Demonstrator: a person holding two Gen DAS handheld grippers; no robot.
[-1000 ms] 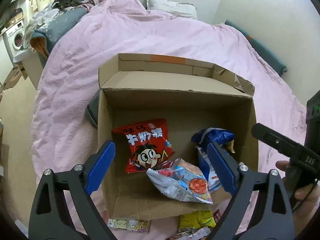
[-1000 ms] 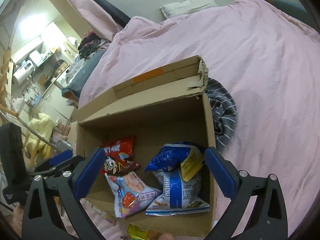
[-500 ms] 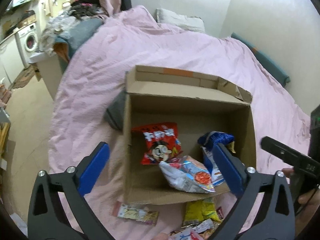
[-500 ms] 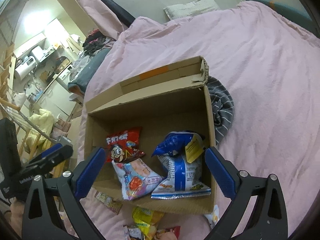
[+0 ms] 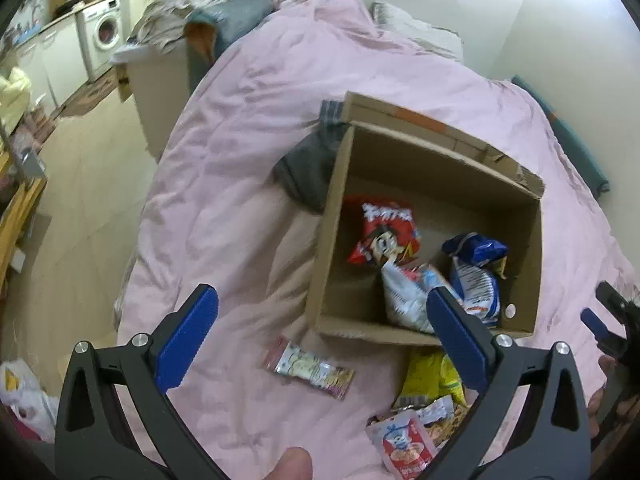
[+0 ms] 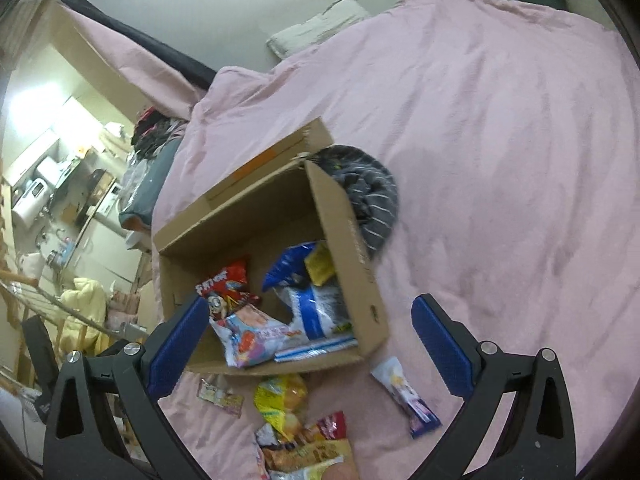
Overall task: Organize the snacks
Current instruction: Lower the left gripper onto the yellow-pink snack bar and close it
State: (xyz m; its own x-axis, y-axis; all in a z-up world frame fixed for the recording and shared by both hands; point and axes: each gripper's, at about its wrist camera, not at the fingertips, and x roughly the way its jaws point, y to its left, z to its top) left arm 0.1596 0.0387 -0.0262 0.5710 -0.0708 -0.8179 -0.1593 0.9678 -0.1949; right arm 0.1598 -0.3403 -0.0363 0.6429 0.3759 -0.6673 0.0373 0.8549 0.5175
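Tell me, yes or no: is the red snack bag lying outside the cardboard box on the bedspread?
No. The red snack bag leans inside the cardboard box, beside the blue and white bags.

Pink-covered bed [image 6: 500,152], open cardboard box [image 6: 362,280] resting on it, striped cloth [image 6: 372,200] beside, loose snack packets [image 6: 282,400] in front.

A pink duvet [image 6: 500,128] covers the bed; a pillow [image 6: 316,32] lies at its far edge, a washing machine [image 5: 105,36] beyond, and what looks like striped grey cloth [image 6: 372,200].
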